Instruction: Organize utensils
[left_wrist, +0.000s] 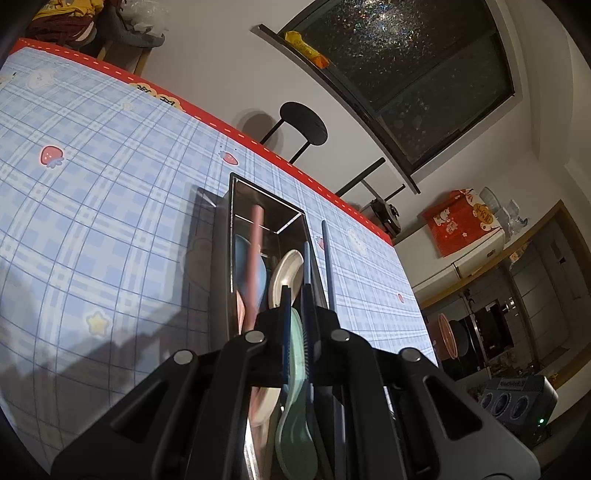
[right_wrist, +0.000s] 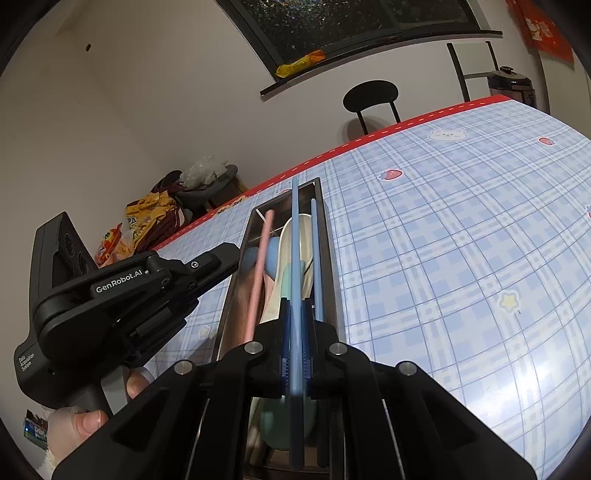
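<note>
A long metal tray (right_wrist: 328, 236) lies on the plaid tablecloth (right_wrist: 461, 258). In it are a pink chopstick (right_wrist: 260, 266), a blue spoon (right_wrist: 249, 258), a white spoon (right_wrist: 304, 229), a green spoon (right_wrist: 269, 417) and a blue chopstick (right_wrist: 316, 258). My right gripper (right_wrist: 295, 306) is shut on another light blue chopstick (right_wrist: 294, 240), held lengthwise above the tray. My left gripper (right_wrist: 232, 254) is shut with nothing in it, its tip at the tray's left rim. In the left wrist view the left gripper (left_wrist: 295, 295) hangs over the tray (left_wrist: 232, 221), with the green spoon (left_wrist: 293, 424) below its fingers.
A hand (right_wrist: 85, 421) holds the left gripper's handle. A black chair (right_wrist: 373, 96) stands behind the table's red far edge, a cooker (right_wrist: 511, 85) at the back right. Clothes and bags (right_wrist: 155, 214) sit on a stool beyond the left corner.
</note>
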